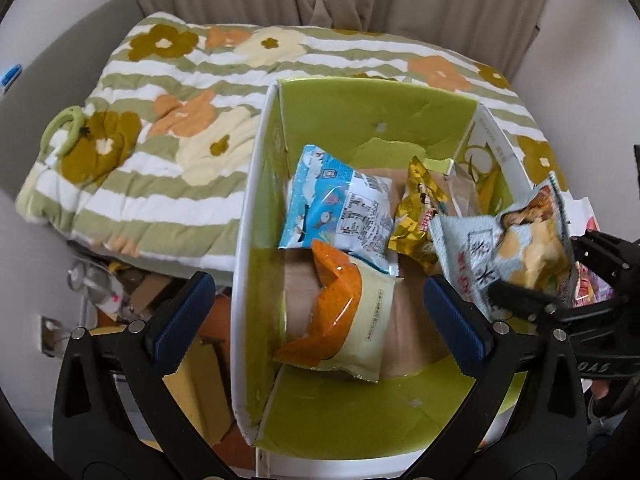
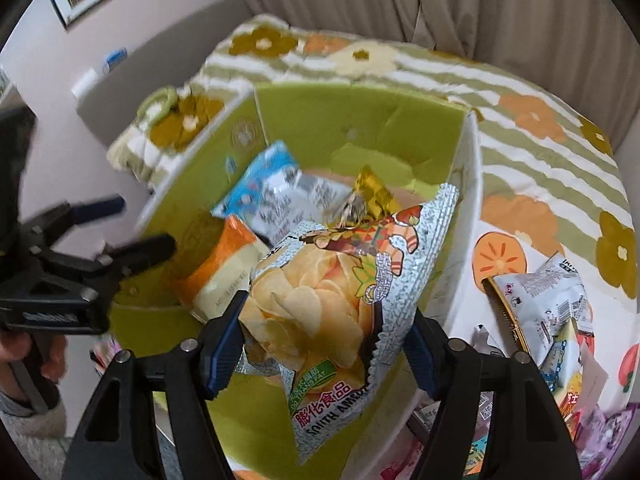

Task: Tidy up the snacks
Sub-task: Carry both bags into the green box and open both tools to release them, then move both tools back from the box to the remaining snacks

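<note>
Holding: right hand-held gripper (image 2: 324, 344) is clamping the chip bag (image 2: 340, 300) across its lower-mid body, pads on both side faces; bag is hanging over the box (image 2: 466, 208) opening, near the right wall.
Left: left hand-held gripper (image 1: 316, 320) is sitting w/ fingers wide apart, gripping nothing, hovering over the box's near-left corner.
Chip bag axis: long axis is running roughly away from the right wrist cam, tilted up and a bit right; serrated top seal is pointing toward the far right box wall, printed bottom end is pointing back toward the cam. Front print is facing up.
Box contents: blue pack (image 1: 336, 200), orange-white pack (image 1: 340, 312) and gold pack (image 1: 420, 204) are lying on the floor, partly overlapping each other; bare cardboard is showing btwn the orange-white pack and the near-right wall.
Risk 1: bag's far corner is riding close to the right wall rim; lowering as-is could be catching that rim and leaving the bag draped half out.
Risk 2: pillow bag is air-filled and slick, grip is on a bulging part, so it could be slipping or rotating in the pads if swung fast.
Risk 3: dropping on top of the gold pack would be stacking it crooked, prob. needing a re-place.
Risk 4: squeezing harder could be crushing chips.
Outside: more snack packs (image 2: 540, 312) are lying on the bed right of the box, not yet sorted.
Blur: right view is motion-blurred, so exact wall clearance can't be told.
</note>
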Available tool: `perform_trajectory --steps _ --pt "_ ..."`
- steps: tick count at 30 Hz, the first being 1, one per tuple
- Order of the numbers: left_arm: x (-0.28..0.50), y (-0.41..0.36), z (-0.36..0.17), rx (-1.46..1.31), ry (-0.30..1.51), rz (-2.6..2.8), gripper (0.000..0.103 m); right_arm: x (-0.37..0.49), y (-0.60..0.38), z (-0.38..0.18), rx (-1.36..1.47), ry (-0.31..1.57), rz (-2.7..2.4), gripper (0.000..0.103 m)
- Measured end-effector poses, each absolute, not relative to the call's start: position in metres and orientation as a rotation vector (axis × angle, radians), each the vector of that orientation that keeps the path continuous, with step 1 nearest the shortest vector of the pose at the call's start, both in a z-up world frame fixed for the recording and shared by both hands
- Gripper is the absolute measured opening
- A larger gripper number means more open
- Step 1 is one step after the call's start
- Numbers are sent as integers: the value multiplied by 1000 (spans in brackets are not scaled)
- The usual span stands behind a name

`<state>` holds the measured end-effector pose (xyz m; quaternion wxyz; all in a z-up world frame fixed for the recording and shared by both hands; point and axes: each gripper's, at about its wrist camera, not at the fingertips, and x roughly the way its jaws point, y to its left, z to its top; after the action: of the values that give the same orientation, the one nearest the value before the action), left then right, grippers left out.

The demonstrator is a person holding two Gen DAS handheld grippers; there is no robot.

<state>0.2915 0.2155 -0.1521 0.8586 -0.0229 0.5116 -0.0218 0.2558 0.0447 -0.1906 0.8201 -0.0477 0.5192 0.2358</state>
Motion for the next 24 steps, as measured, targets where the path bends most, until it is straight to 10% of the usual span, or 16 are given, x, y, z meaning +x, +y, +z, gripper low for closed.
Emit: perform_trajectory --steps 5,24 --pt "289 216 -149 -59 1067 -50 103 253 47 -195 -80 1092 536 103" --pt "257 215 -126 -40 1008 -102 103 206 32 -152 -25 968 432 103"
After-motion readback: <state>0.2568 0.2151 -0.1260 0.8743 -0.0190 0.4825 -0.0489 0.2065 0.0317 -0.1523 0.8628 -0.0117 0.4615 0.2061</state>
